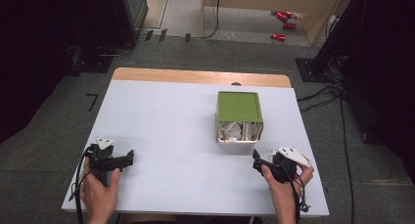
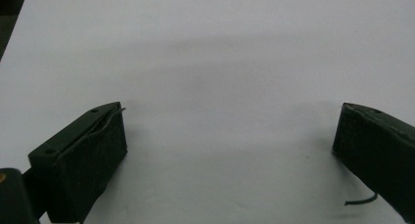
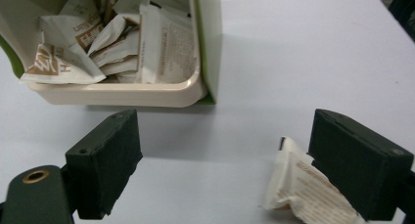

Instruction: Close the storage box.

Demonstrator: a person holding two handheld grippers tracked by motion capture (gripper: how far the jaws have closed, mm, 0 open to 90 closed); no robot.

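A green box (image 1: 240, 107) lies on its side right of the table's middle, with its cream tray (image 3: 122, 94) open toward me and holding several white and brown sachets (image 3: 117, 43). My right gripper (image 3: 225, 121) hovers just in front of that opening, jaws wide apart and pressing on nothing. One loose sachet (image 3: 298, 190) lies on the table against the inner side of its right jaw, partly hidden by it. In the high view the right gripper (image 1: 256, 160) is near the front right. My left gripper (image 1: 130, 158) rests at the front left; its jaws (image 2: 231, 111) are open over bare tabletop.
The white tabletop (image 1: 186, 131) has a wooden strip (image 1: 195, 76) along its far edge. On the floor behind lie red cans (image 1: 283, 18). Cables (image 1: 323, 94) and dark stands are off the right side, and dark equipment stands at the far left.
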